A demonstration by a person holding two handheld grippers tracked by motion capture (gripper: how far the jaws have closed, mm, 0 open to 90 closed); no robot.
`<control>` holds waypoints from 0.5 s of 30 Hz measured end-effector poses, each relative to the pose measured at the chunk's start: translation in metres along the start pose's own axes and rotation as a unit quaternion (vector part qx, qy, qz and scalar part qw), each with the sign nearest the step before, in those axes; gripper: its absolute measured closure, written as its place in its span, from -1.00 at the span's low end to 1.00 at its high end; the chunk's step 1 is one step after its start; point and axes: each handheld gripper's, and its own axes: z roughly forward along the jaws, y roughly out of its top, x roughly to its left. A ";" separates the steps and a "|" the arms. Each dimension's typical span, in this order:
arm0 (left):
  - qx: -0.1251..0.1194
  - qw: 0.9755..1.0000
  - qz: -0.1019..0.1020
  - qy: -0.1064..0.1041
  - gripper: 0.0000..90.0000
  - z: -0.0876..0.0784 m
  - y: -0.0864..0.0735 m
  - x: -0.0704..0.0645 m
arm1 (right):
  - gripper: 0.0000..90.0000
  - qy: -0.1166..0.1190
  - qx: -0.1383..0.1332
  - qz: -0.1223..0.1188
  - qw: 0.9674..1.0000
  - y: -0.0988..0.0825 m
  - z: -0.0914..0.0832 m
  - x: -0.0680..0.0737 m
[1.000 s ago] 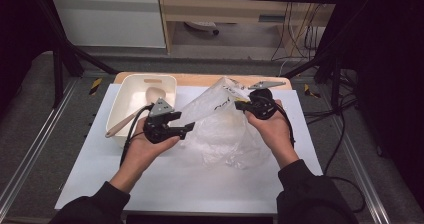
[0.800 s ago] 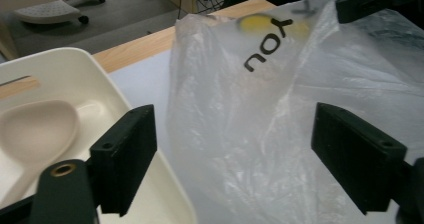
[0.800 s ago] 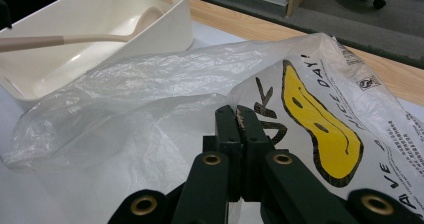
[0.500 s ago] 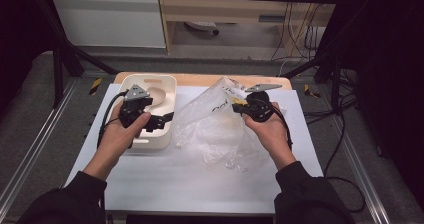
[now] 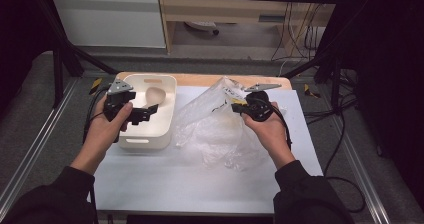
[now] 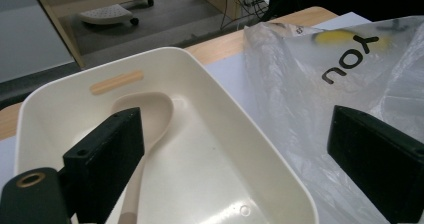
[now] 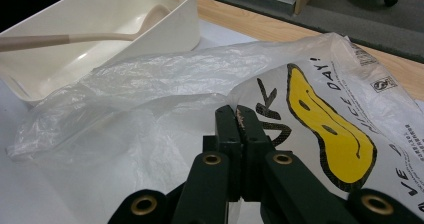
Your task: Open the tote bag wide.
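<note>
High view, left to right: the left gripper [image 5: 150, 113] hangs over the white bin [image 5: 167, 91] at the left of the worktop [image 5: 165, 184], its 2 jaws spread wide with nothing between them; they have just been opening. A pale spoon [image 5: 152, 97] lies in the bin, bowl toward the far wall and handle running back toward the person, so its long axis points roughly along the left gripper's reach. In the left gripper view the spoon [image 6: 150, 119] sits just ahead of and below the jaws, slightly toward the left one, which makes this hand by far the nearer for picking it up. Right of the bin, a clear plastic bag [image 5: 215, 129] sprawls over the worktop's middle, touching or nearly touching the bin's side. At the bag's upper right edge the right gripper [image 5: 236, 106] has its jaws pressed together, pinching the film beside the yellow print [image 7: 325, 124] and holding that edge lifted.
</note>
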 end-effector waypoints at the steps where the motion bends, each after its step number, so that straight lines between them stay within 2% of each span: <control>1: 0.000 1.000 0.000 0.000 -0.83 -0.001 -0.001 0.002 | 1.00 0.000 -0.001 -0.002 1.000 0.000 0.000 0.000; 7: 0.002 1.000 -0.006 0.005 -0.83 -0.005 -0.004 0.013 | 1.00 0.003 -0.001 -0.003 1.000 0.000 0.004 0.004; 15: -0.002 1.000 -0.018 0.023 -0.84 -0.014 -0.006 0.028 | 1.00 0.004 0.004 -0.006 1.000 -0.001 0.006 0.005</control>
